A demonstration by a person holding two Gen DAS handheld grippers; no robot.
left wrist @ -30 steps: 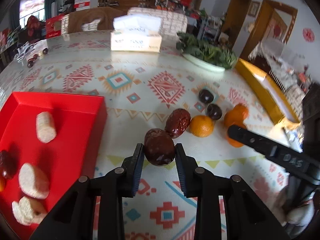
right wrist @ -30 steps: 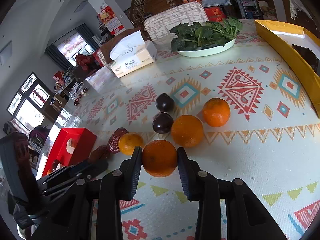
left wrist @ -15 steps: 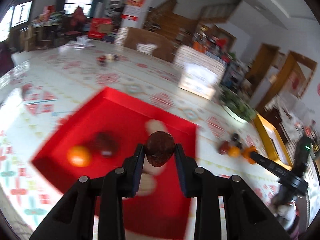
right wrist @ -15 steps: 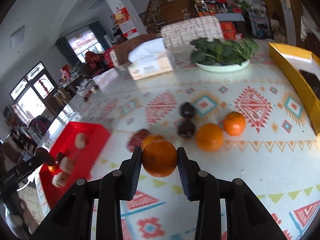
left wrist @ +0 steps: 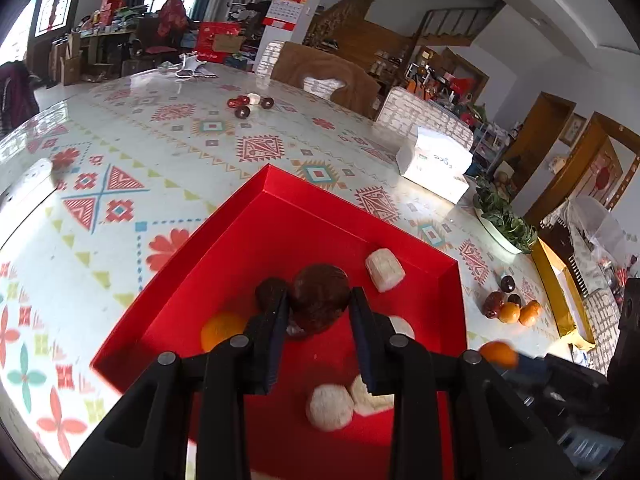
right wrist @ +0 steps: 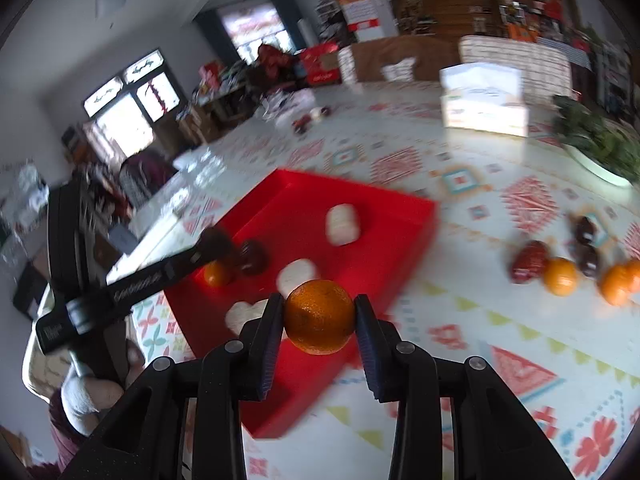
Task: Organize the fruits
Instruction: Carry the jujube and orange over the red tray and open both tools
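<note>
Left wrist view: left gripper (left wrist: 319, 312) clamped on a dark brown wrinkled fruit (left wrist: 319, 298), both pads pressed against its sides, held above the red tray (left wrist: 224, 264). In the tray, at about 9 o'clock from the held fruit, a second dark fruit (left wrist: 271, 292) partly hidden behind the left finger; at 8 o'clock a small orange (left wrist: 222, 330). White cake-like pieces scattered in the tray: one at 2 o'clock (left wrist: 384, 270), two at 5 o'clock near the bottom (left wrist: 330, 406). Out on the patterned tablecloth (left wrist: 120, 184), at 3 o'clock and well apart from the tray, a loose cluster of fruits (left wrist: 510, 308): a reddish date, dark round ones, oranges. Beyond, at 2 o'clock, a yellow box (left wrist: 560, 292), a plate of greens (left wrist: 504, 220) and a tissue box (left wrist: 436, 164). Right gripper's fruit visible as an orange blur at the lower right.

Right wrist view, somewhat blurred: right gripper (right wrist: 320, 320) closed on an orange (right wrist: 320, 316), pinched between both pads, hanging over the near edge of the red tray (right wrist: 392, 216). Left gripper (right wrist: 208, 248) reaching in from 9 o'clock over the tray, its tip over a dark fruit, with a small orange just beside. White pieces in the tray at 12 and 10 o'clock from the held orange. Remaining fruits on the cloth at 3 o'clock
</note>
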